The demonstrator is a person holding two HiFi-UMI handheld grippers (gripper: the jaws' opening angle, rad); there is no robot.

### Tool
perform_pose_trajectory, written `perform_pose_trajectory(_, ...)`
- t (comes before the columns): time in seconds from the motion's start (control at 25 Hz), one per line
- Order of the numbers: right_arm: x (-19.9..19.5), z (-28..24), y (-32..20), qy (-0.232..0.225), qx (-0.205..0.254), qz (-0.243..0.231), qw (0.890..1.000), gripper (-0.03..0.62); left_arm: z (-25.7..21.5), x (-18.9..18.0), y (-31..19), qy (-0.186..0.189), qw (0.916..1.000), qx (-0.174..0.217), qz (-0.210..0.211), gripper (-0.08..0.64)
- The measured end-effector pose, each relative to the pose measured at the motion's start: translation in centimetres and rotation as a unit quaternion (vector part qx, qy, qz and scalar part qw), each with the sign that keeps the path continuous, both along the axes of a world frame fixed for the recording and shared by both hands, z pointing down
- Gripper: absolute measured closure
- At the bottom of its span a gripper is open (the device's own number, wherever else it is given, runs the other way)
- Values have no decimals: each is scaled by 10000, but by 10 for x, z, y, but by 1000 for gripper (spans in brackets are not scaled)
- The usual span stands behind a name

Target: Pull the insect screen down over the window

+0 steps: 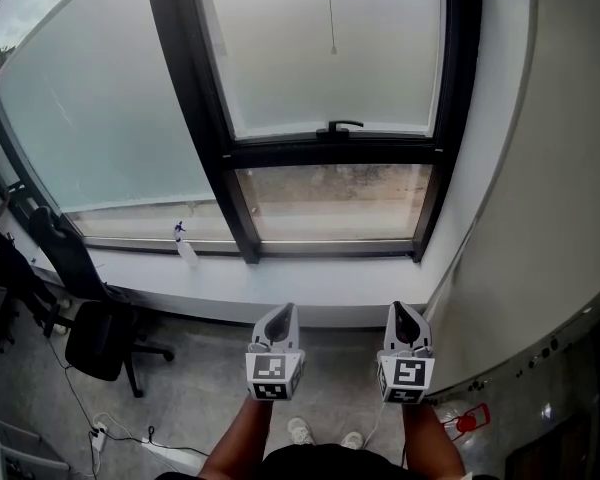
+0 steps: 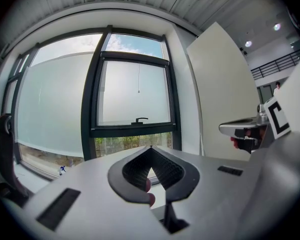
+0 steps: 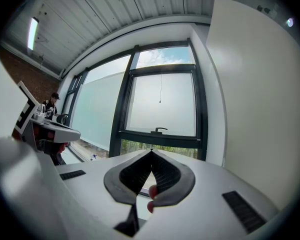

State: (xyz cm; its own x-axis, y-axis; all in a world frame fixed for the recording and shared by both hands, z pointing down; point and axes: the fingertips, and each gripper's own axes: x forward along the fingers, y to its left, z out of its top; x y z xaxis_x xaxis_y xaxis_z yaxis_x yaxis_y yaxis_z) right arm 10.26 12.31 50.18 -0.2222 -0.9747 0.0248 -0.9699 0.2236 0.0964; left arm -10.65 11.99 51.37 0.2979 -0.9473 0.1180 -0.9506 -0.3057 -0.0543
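The black-framed window point(image 1: 335, 153) stands ahead, with a black handle point(image 1: 340, 126) on its crossbar. A thin pull cord with a small bob point(image 1: 333, 50) hangs in front of the hazy upper pane; the same cord point(image 2: 138, 91) point(image 3: 160, 101) shows in both gripper views. The lower pane is clear and shows greenery. My left gripper point(image 1: 277, 320) point(image 2: 150, 147) and right gripper point(image 1: 403, 318) point(image 3: 151, 150) are held low, side by side, well short of the window. Both are shut with nothing between the jaws.
A spray bottle point(image 1: 185, 248) stands on the white sill point(image 1: 310, 288). A black office chair point(image 1: 100, 338) is at the left, with cables and a power strip point(image 1: 170, 455) on the floor. A white wall point(image 1: 540, 218) runs along the right. A person point(image 3: 51, 101) stands far left.
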Motion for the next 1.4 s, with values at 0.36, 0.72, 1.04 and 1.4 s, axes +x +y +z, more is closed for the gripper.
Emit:
perform_pose_trajectory(0.36, 3, -15, 8, 17, 88, -274, 9996, 589, 0, 31, 1, -207, 9997, -23, 132, 557)
perform_pose_trajectory(0.72, 17, -19, 11, -74, 113, -323, 9994, 589, -5, 47, 6, -242, 9997, 56, 36, 557)
perform_pose_trajectory(1.04, 8, -11, -25, 72, 14, -329, 9994, 589, 2, 30, -24, -118, 9999, 15, -110, 557)
perform_pose_trajectory(1.4, -25, -10, -103, 2, 120, -472, 9988, 589, -6, -3, -100, -37, 9999, 105, -55, 557)
